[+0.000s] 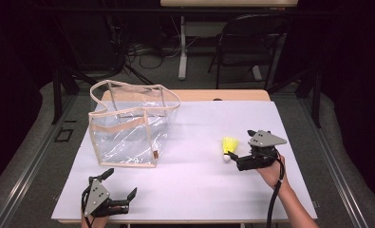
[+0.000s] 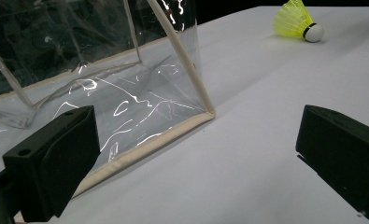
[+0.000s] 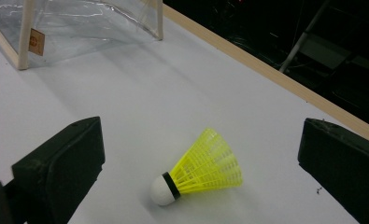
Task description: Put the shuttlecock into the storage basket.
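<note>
A clear plastic tote bag (image 1: 128, 128) with beige trim stands open on the left of the white tabletop (image 1: 194, 190). To the right lies a yellow shuttlecock (image 1: 229, 146) on its side, white cork toward me. My right gripper (image 1: 239, 145) is open around it, one jaw on each side, not touching; in the right gripper view the shuttlecock (image 3: 203, 168) lies low between the wide jaws of that gripper (image 3: 201, 133). My left gripper (image 1: 121, 183) rests open and empty near the front left edge. The left gripper view (image 2: 196, 140) faces the bag's lower corner (image 2: 205, 112), with the shuttlecock (image 2: 295, 21) far off.
A wooden strip (image 1: 223, 95) borders the table's far edge. Behind it stand a dark folding chair (image 1: 251, 42) and a table leg (image 1: 182, 47) among floor cables. A small tan label (image 3: 35, 41) sits on the bag's front corner.
</note>
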`<state>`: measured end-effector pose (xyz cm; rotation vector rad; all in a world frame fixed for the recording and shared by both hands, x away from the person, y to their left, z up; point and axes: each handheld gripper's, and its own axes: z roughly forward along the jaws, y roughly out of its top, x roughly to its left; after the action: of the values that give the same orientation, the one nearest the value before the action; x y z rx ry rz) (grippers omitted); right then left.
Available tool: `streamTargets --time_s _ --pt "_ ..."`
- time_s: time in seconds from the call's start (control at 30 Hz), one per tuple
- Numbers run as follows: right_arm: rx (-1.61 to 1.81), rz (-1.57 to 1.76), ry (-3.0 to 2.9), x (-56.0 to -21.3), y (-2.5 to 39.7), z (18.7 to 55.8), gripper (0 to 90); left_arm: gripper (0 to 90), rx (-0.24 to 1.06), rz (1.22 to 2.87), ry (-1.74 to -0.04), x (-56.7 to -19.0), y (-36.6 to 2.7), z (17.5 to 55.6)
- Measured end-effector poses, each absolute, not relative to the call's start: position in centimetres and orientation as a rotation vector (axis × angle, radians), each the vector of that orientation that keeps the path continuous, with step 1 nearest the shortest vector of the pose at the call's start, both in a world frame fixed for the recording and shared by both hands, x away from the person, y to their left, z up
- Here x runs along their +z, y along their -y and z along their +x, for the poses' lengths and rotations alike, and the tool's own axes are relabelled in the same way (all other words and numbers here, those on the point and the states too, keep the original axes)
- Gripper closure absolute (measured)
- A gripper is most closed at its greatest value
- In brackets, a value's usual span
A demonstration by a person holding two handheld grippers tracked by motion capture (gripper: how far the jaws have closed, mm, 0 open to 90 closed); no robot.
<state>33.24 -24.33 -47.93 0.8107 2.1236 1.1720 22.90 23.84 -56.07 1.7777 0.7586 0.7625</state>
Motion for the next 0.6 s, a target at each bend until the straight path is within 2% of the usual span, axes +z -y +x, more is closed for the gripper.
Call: streamTargets --time_s 0.6 --pt "1.109 0.815 -2.218 -47.2 23.8 35.6 0.0 0.0 0.763 1.778 -0.759 -56.1 -23.9 22.9"
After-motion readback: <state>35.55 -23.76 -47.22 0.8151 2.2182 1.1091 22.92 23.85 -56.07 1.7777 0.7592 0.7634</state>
